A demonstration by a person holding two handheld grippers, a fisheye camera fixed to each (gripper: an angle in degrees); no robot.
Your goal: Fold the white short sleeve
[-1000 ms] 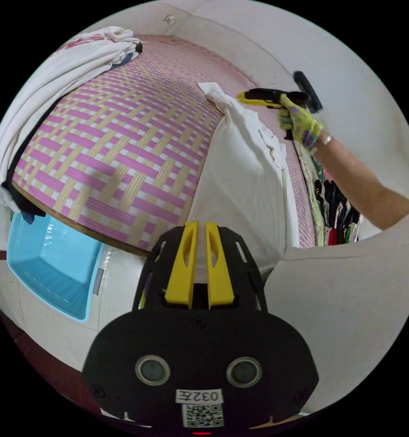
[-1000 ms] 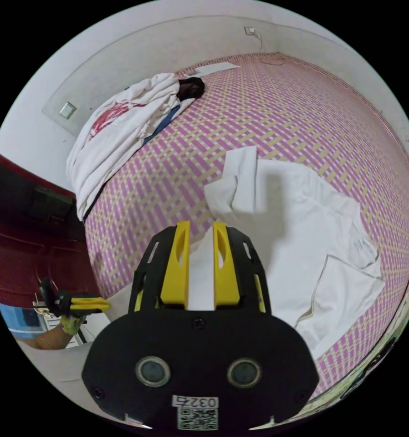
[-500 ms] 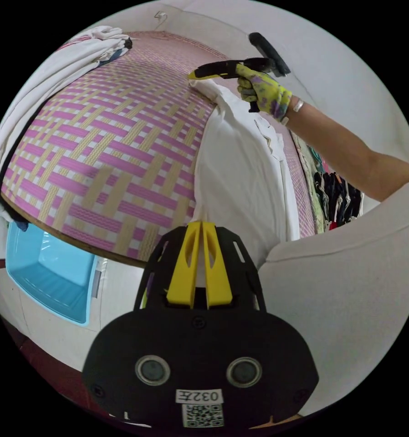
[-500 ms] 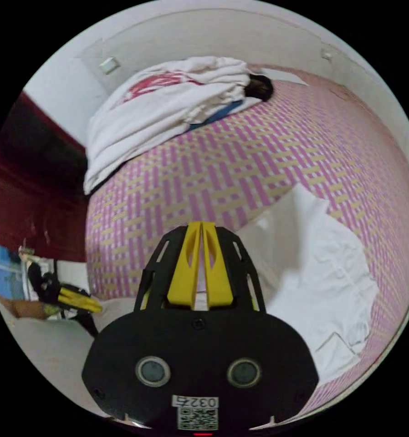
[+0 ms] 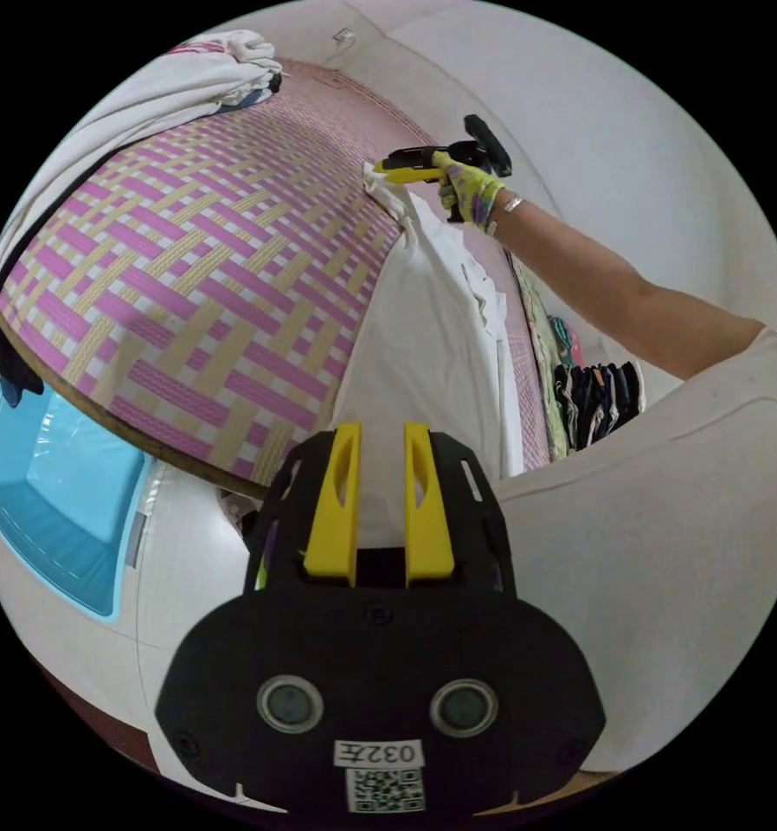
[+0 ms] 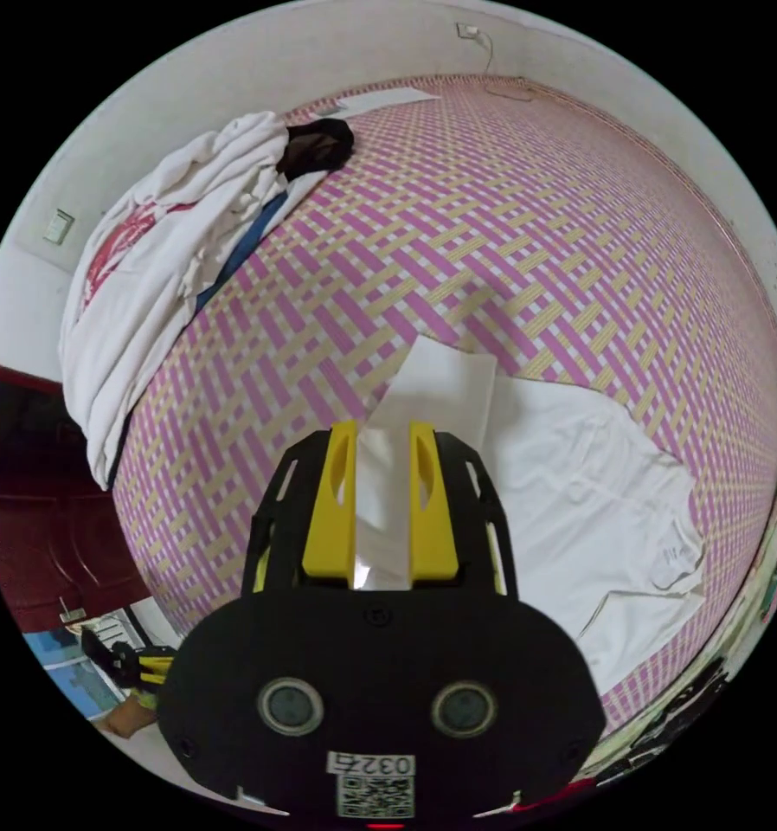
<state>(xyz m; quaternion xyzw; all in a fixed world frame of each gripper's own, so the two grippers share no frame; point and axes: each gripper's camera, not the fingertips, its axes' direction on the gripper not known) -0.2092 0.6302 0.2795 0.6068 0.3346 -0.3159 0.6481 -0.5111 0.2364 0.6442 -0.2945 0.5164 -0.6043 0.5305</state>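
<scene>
1. While the left gripper (image 5: pixel 380 441) sits at the near edge of the bed, its jaws stand apart, with white cloth of the white short sleeve shirt (image 5: pixel 432 346) lying in the gap; no pressing is evident.
2. The right gripper (image 6: pixel 380 441) has its jaws apart too, and a strip of the same shirt (image 6: pixel 579 511) runs between them, loose as far as I can judge. In the left gripper view this gripper (image 5: pixel 380 169) is at the shirt's far corner, held by a gloved hand (image 5: pixel 471 186).
3. The shirt lies spread on the woven pink-and-tan mat (image 6: pixel 510 225), one edge near the mat's border, a flap turned over near the right gripper.
4. Risk, as a judgement: with neither gripper visibly pinching, any lift could drop the cloth and undo the fold; a pull toward the bed edge could drag the hem off the mat.
5. Containers: a blue tub (image 5: pixel 51 493) sits below the bed edge; nothing is visible inside it.
6. A heap of white clothes (image 6: pixel 163 251) rests at the mat's far corner, well apart from the shirt.
</scene>
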